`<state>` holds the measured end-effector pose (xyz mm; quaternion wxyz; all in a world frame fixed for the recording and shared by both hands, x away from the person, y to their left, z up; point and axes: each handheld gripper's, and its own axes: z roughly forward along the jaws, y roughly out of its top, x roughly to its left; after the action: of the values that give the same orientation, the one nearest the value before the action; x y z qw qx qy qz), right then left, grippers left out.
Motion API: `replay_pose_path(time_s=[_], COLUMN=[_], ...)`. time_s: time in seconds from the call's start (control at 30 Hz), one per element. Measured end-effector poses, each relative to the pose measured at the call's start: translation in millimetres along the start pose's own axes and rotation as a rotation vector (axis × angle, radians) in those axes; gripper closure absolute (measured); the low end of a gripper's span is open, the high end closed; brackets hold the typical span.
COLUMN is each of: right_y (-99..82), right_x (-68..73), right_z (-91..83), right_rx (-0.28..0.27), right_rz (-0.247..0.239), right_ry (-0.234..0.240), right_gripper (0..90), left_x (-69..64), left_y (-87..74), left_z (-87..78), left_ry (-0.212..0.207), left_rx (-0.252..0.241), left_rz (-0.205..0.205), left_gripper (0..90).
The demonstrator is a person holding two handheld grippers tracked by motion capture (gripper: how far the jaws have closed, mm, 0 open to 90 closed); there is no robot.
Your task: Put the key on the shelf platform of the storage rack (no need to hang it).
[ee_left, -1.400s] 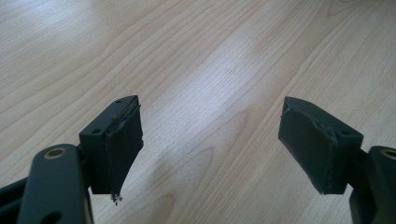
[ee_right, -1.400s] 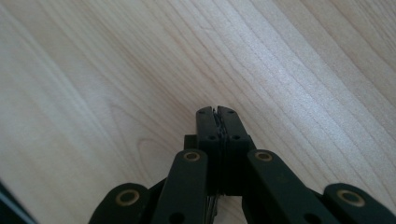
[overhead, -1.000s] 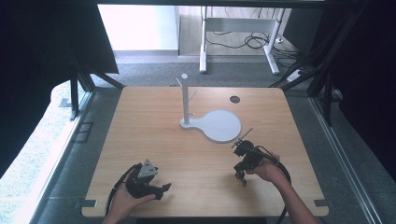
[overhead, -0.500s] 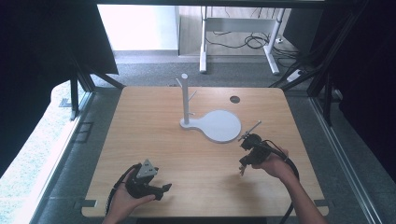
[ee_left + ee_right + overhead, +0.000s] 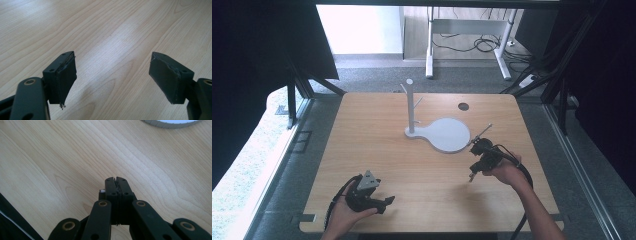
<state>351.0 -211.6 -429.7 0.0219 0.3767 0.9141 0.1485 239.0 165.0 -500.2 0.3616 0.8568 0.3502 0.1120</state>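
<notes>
A white stand has a round flat base (image 5: pixel 448 135) and an upright post (image 5: pixel 410 106) with short pegs, just behind the middle of the wooden table (image 5: pixel 377 130). My right gripper (image 5: pixel 471 175) hangs a little above the table at the front right of that base, tips pointing down. Its jaws are shut with nothing between them in the right gripper view (image 5: pixel 116 180), where the base's rim (image 5: pixel 172 123) shows at the top. A thin grey rod (image 5: pixel 482 133) juts from its upper end. My left gripper (image 5: pixel 387 201) rests near the front left edge, open over bare wood (image 5: pixel 112 75).
A small dark round hole (image 5: pixel 463 106) sits in the tabletop at the back right. Black frame struts (image 5: pixel 294 95) flank the table on both sides. A white desk frame (image 5: pixel 467 45) and cables stand on the floor beyond the far edge.
My right gripper has lifted and shifted slightly to the right, nearer the round base, jaws still shut. The left gripper has not moved.
</notes>
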Motion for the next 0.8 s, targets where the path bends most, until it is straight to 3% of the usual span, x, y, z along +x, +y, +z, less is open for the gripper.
replay_pose_path(time_s=[0.8], right_y=[28.6], right_x=[-4.5], right_z=[-3.9], right_rx=[0.018], right_rz=[0.008], right_ry=[-0.015], right_gripper=[89.6], left_x=[-0.9], left_y=[0.7], left_z=[-2.5], left_ry=[-0.001], left_rx=[-0.006], left_rz=[0.001], left_gripper=[22.2])
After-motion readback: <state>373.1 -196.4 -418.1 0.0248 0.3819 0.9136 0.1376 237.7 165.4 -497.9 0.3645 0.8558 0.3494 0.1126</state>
